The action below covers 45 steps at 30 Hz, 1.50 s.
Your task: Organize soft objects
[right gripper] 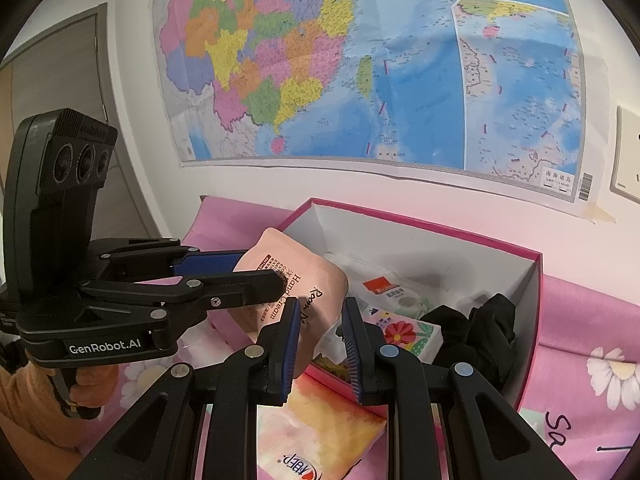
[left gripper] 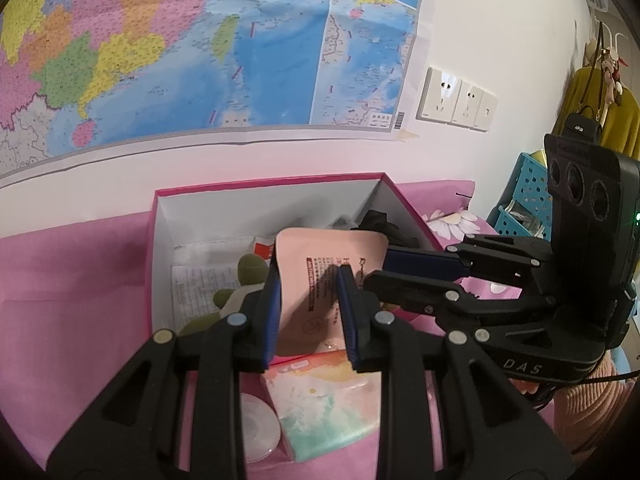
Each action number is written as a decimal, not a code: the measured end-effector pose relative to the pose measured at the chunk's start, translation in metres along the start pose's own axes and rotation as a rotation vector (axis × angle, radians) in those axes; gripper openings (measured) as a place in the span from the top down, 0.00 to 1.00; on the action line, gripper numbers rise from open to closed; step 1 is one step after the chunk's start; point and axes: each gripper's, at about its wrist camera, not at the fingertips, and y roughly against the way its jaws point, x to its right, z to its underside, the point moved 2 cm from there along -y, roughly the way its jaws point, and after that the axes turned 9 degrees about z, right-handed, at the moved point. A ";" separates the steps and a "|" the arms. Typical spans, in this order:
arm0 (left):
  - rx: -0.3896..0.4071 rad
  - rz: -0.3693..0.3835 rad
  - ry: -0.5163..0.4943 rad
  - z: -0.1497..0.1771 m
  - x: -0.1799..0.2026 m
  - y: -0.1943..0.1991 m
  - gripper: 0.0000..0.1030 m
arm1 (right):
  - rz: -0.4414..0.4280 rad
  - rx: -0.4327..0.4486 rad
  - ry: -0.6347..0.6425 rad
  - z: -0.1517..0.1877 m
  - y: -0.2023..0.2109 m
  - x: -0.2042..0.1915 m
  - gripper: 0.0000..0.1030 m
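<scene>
Holding one pink hand-cream pouch [left gripper: 320, 280] between them, both claws are clamped on it: the left claw [left gripper: 310, 312] pinches its near edge, the right claw [right gripper: 320, 340] its other side. Shared grip likely keeps the floppy pouch flat above the open pink box [left gripper: 154, 240], ready to go in. The left view shows a green plush toy [left gripper: 248, 276] and white papers [left gripper: 200, 280] inside; the right view instead reveals a flowered tissue pack [right gripper: 404, 332] and black cloth [right gripper: 480, 328]. Another tissue pack [right gripper: 320, 420] lies on the pink bed sheet [left gripper: 72, 272].
</scene>
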 end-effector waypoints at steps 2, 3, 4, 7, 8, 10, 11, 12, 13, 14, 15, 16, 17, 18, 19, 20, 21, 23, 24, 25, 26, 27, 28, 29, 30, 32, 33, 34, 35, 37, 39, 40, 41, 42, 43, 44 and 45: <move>0.000 0.000 -0.002 0.000 0.000 0.000 0.73 | 0.001 -0.001 0.001 0.000 0.000 0.000 0.80; 0.000 0.000 -0.001 0.000 0.000 0.000 0.73 | 0.002 0.000 0.002 0.000 0.000 0.000 0.80; 0.000 0.000 -0.001 0.000 0.000 0.000 0.73 | 0.001 0.000 0.001 0.000 0.000 0.000 0.79; -0.001 0.001 -0.002 0.000 0.000 0.000 0.73 | 0.002 0.000 0.003 0.000 0.000 0.000 0.79; -0.001 0.001 -0.002 0.000 0.000 0.000 0.73 | 0.003 -0.001 0.002 0.000 0.000 0.001 0.79; -0.003 0.001 -0.001 -0.001 -0.001 -0.001 0.73 | 0.001 -0.001 0.003 -0.001 0.000 0.001 0.79; -0.002 0.000 -0.001 -0.001 0.000 -0.001 0.73 | 0.001 -0.002 0.003 -0.001 0.000 0.000 0.79; -0.003 0.000 0.000 -0.001 -0.001 -0.001 0.73 | 0.002 -0.002 0.002 -0.001 0.000 0.001 0.79; -0.004 0.000 0.001 -0.002 -0.001 -0.002 0.73 | 0.003 -0.002 0.000 -0.001 -0.001 0.001 0.79; -0.004 -0.001 0.002 -0.002 -0.001 -0.002 0.73 | 0.003 -0.003 0.000 -0.001 -0.001 0.001 0.79; -0.005 -0.001 0.003 -0.002 -0.002 -0.003 0.73 | 0.004 -0.003 -0.001 -0.001 -0.001 0.002 0.79; -0.005 -0.002 0.003 -0.002 -0.001 -0.003 0.73 | 0.004 -0.003 -0.002 -0.001 -0.001 0.002 0.79; -0.005 -0.002 0.003 -0.002 -0.001 -0.003 0.73 | 0.004 -0.004 -0.002 -0.001 -0.001 0.002 0.79; -0.006 -0.002 0.004 -0.002 -0.001 -0.003 0.73 | 0.005 -0.004 -0.002 -0.001 -0.002 0.002 0.79; -0.007 -0.002 0.005 -0.002 -0.001 -0.004 0.73 | 0.005 -0.005 -0.002 0.000 -0.002 0.002 0.79; -0.007 -0.003 0.006 -0.002 -0.001 -0.005 0.73 | 0.006 -0.006 -0.003 0.000 -0.002 0.003 0.79; -0.008 -0.004 0.005 -0.002 -0.002 -0.005 0.73 | 0.007 -0.005 -0.002 0.000 -0.002 0.002 0.79; -0.010 -0.007 0.006 -0.003 -0.002 -0.006 0.73 | 0.008 -0.007 -0.005 0.000 -0.004 0.003 0.79; -0.010 -0.007 0.007 -0.003 -0.002 -0.007 0.73 | 0.009 -0.007 -0.005 0.000 -0.005 0.003 0.80; -0.011 -0.007 0.008 -0.003 -0.002 -0.007 0.73 | 0.009 -0.008 -0.007 0.000 -0.005 0.004 0.79; -0.011 -0.008 0.009 -0.003 -0.002 -0.007 0.73 | 0.008 -0.008 -0.009 0.000 -0.006 0.004 0.79; -0.010 -0.009 0.009 -0.003 -0.002 -0.008 0.73 | 0.007 -0.008 -0.009 0.000 -0.006 0.004 0.79; -0.010 -0.009 0.011 -0.003 -0.002 -0.008 0.73 | 0.008 -0.008 -0.009 0.000 -0.006 0.004 0.79; -0.010 -0.010 0.012 -0.003 -0.002 -0.008 0.73 | 0.009 -0.008 -0.009 -0.001 -0.007 0.004 0.79; -0.011 -0.010 0.014 -0.004 -0.003 -0.009 0.73 | 0.009 -0.008 -0.010 -0.001 -0.007 0.004 0.79; -0.012 -0.011 0.014 -0.004 -0.002 -0.009 0.73 | 0.010 -0.009 -0.009 -0.001 -0.008 0.004 0.79; -0.013 -0.012 0.014 -0.004 -0.002 -0.010 0.73 | 0.010 -0.009 -0.010 -0.001 -0.008 0.004 0.79; -0.014 -0.013 0.015 -0.004 -0.003 -0.010 0.73 | 0.008 -0.011 -0.010 -0.002 -0.010 0.005 0.79; -0.014 -0.014 0.016 -0.004 -0.003 -0.010 0.73 | 0.008 -0.011 -0.010 -0.002 -0.011 0.005 0.79; -0.016 -0.015 0.018 -0.004 -0.003 -0.011 0.73 | 0.008 -0.013 -0.012 -0.002 -0.012 0.006 0.79; -0.018 -0.016 0.020 -0.004 -0.003 -0.011 0.73 | 0.010 -0.014 -0.014 -0.001 -0.013 0.006 0.79; -0.018 -0.017 0.021 -0.005 -0.003 -0.012 0.73 | 0.009 -0.014 -0.015 -0.001 -0.013 0.006 0.79; -0.019 -0.018 0.022 -0.005 -0.003 -0.012 0.73 | 0.009 -0.015 -0.016 -0.001 -0.014 0.006 0.79; -0.020 -0.019 0.023 -0.005 -0.004 -0.012 0.73 | 0.010 -0.016 -0.016 -0.001 -0.014 0.006 0.79; -0.021 -0.020 0.025 -0.005 -0.004 -0.013 0.73 | 0.009 -0.017 -0.016 -0.002 -0.015 0.007 0.79; -0.023 -0.019 0.028 -0.005 -0.005 -0.014 0.73 | 0.009 -0.018 -0.018 -0.002 -0.016 0.007 0.79; -0.024 -0.019 0.030 -0.005 -0.005 -0.014 0.73 | 0.011 -0.019 -0.018 -0.002 -0.017 0.007 0.79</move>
